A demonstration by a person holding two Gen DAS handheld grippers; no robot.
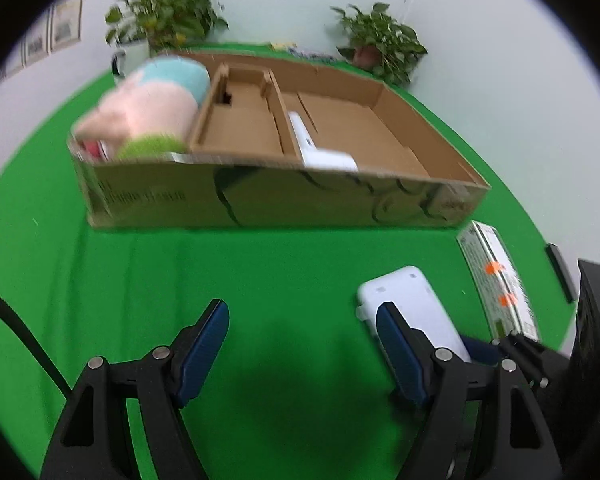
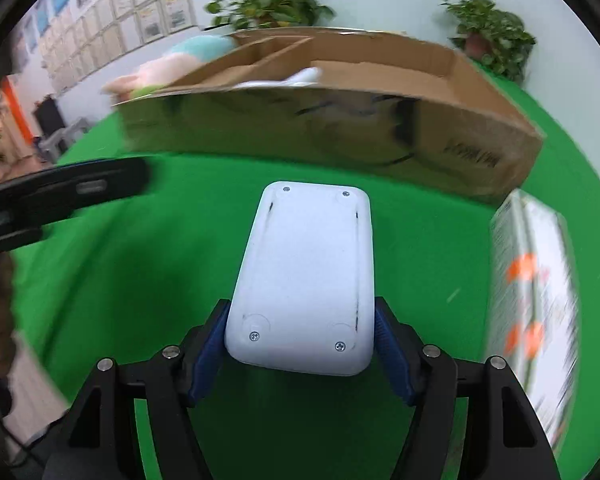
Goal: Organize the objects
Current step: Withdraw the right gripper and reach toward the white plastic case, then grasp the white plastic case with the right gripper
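Right tool (image 2: 300, 344) clamped on a white plastic device (image 2: 306, 276) — blue pads (image 2: 208, 360) pressed against both sides of its near end, screw-studded underside facing up, far end pointing ahead toward the cardboard box (image 2: 440, 140). Device is lifted clear of the green counter (image 2: 140, 260). Left tool (image 1: 300, 344) is open wide, nothing between its pads (image 1: 204, 344), hovering over bare green counter (image 1: 260, 280); in its view the white device (image 1: 408, 296) sits just right of its right finger, with the right tool's black frame behind that. Cardboard box (image 1: 260, 196) is straight ahead of both tools, long side facing them, split into compartments. Seen from the left tool: pastel plush toy (image 1: 148, 108) fills the left compartment, middle compartment shows only cardboard inserts, a white boxy item (image 1: 316, 148) rests at the near-left corner of the large right compartment. A printed carton (image 2: 532, 292) with orange marks lies flat on the counter to the right of the right tool, near the box's right corner; contact with the box — can't tell, too blurred. From the right tool's view the left tool (image 2: 100, 188) shows as a dark finger off to the left. Two potted plants (image 1: 168, 16) (image 1: 384, 44) stand beyond the box against the wall.
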